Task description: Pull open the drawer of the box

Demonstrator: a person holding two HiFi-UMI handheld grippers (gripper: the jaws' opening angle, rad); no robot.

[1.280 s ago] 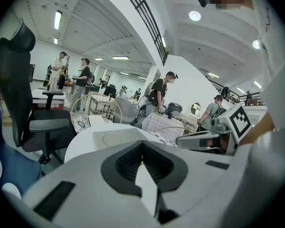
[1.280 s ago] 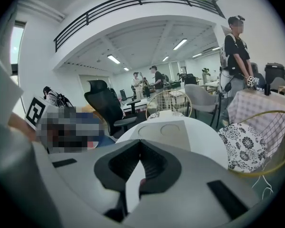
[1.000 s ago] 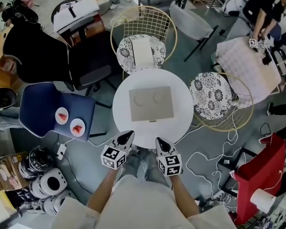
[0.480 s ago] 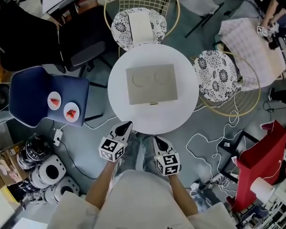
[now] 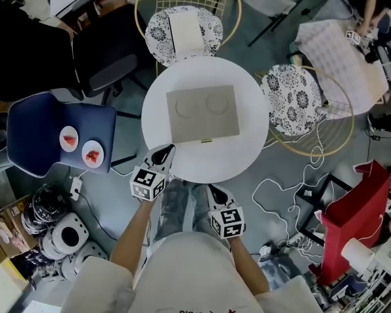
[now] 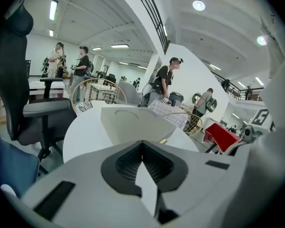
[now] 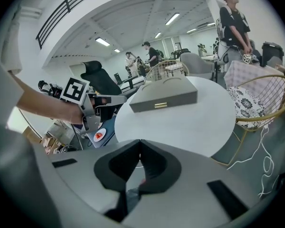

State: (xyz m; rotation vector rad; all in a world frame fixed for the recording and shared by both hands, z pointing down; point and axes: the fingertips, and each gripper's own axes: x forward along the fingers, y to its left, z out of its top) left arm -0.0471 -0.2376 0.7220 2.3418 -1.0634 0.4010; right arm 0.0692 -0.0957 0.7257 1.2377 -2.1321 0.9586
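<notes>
Box (image 5: 202,115) drawer (image 7: 180,100) is shut as before, with both grippers close by but neither on it.
The left gripper (image 5: 164,152), jaws pressed together on nothing, has shifted to the near rim of the round table (image 5: 247,155). The box sits mid-table, its small metal handle (image 7: 161,105) facing the person and untouched. The right gripper (image 5: 214,190), likewise closed and empty, has dropped just off the rim. The approach looks barely begun: one gripper must yet open and reach the handle.
</notes>
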